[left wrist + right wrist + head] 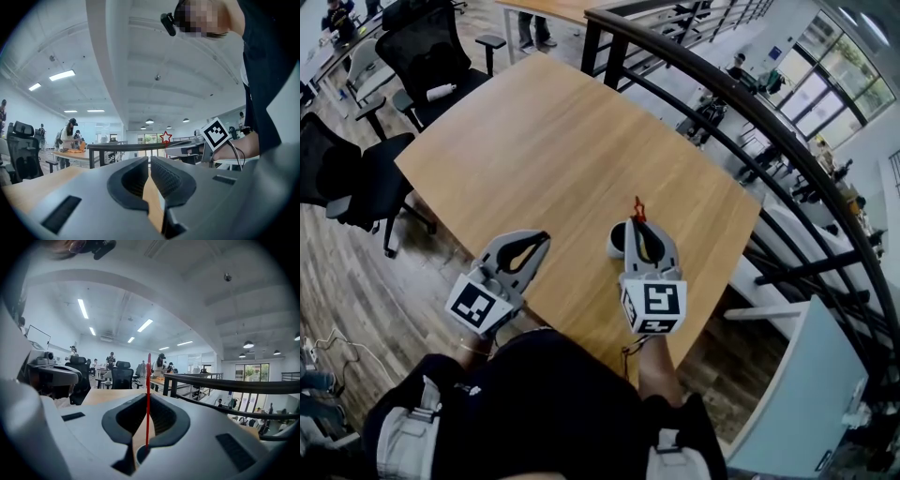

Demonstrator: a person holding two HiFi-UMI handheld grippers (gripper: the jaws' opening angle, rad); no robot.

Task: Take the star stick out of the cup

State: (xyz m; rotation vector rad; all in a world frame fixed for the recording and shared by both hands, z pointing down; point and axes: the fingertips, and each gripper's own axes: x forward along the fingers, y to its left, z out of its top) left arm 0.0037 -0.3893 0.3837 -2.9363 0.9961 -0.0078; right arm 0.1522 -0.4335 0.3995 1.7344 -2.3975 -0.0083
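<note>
The person's forearms reach out low over the near edge of the wooden table (562,141). The left gripper (542,239) lies almost level, its jaws pressed together on nothing. Beside it, the right gripper (639,225) is clenched on the upright red star stick (637,208), whose lower end reaches down to the white cup (616,242) just under the jaws.

No legible text, brand, number or sign is found. Only black-and-white square marker patterns are carried on the left gripper (542,238) and the right gripper (640,230).

Red star stick (148,399) (seen edge-on), jaws gripping it
</note>
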